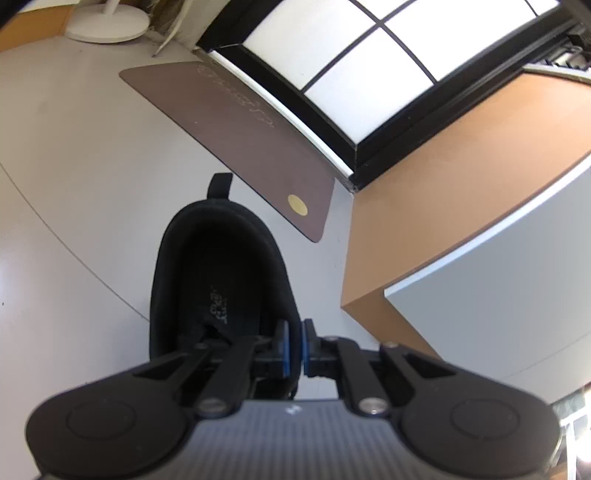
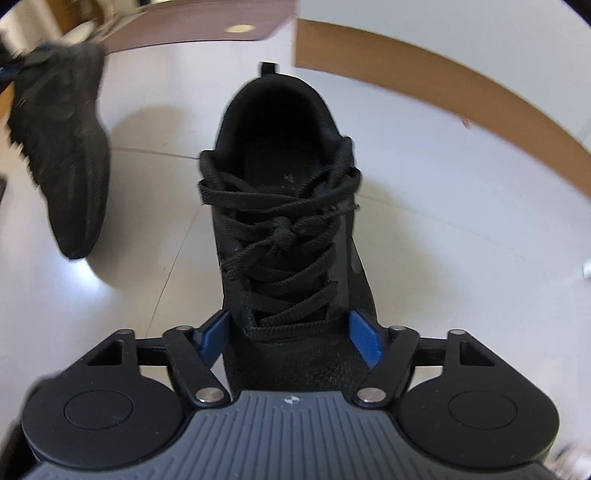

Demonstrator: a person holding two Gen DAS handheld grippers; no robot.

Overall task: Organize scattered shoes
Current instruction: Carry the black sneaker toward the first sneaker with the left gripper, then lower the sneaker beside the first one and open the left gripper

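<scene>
In the left wrist view my left gripper (image 1: 294, 347) is shut on the side rim of a black shoe (image 1: 221, 266), which points its heel away from me. The same shoe (image 2: 62, 147) shows blurred at the upper left of the right wrist view, off the floor with its shadow below it. A second black laced shoe (image 2: 284, 229) stands on the pale floor, heel tab far from me. My right gripper (image 2: 290, 338) straddles its forefoot from above, one blue pad at each side. A thin strip of floor shows between the left pad (image 2: 214, 339) and the shoe.
A brown doormat (image 1: 236, 140) lies before a black-framed glass door (image 1: 351, 55). A tan wooden cabinet (image 1: 443, 184) stands to the right, its edge (image 2: 424, 88) behind the laced shoe. A white round lamp base (image 1: 107, 26) sits far left.
</scene>
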